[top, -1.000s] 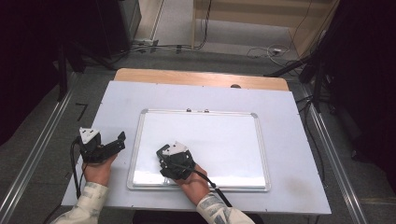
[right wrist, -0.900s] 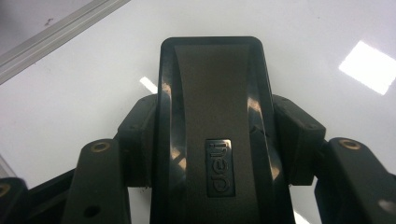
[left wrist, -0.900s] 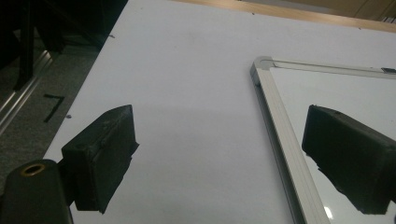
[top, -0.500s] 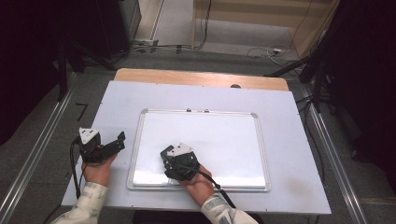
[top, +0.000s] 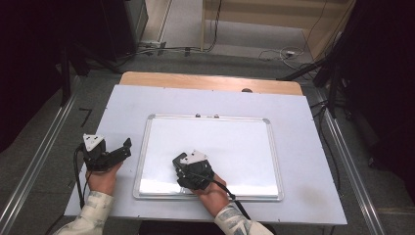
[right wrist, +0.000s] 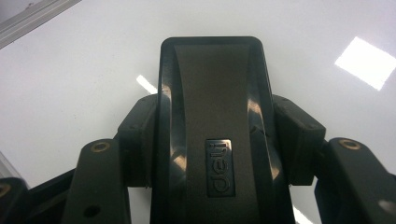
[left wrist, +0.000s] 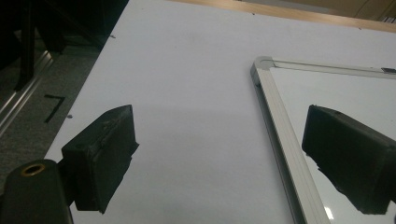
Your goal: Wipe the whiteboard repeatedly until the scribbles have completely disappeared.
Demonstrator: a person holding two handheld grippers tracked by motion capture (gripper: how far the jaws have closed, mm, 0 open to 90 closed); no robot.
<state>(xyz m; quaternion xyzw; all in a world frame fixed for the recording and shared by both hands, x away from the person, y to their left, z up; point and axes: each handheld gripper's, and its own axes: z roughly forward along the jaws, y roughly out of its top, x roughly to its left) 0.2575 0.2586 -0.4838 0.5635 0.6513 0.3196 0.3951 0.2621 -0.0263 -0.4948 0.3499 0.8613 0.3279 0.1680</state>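
Observation:
A white whiteboard with a silver frame lies flat on the white table. My right gripper is over the board's near left part, shut on a black eraser whose face lies towards the board. Its fingers press the eraser's two sides. To the left of the board, my left gripper is low over the table. In the left gripper view this gripper is open with nothing between its pads, and the board's frame corner runs between them.
A wooden strip runs along the table's far edge. Metal rails flank the table on the floor at both sides, and cables lie on the floor beyond. A small dark knob sits at the far edge.
My right gripper has slid a little to the right across the board with the eraser in it. The left gripper has kept still.

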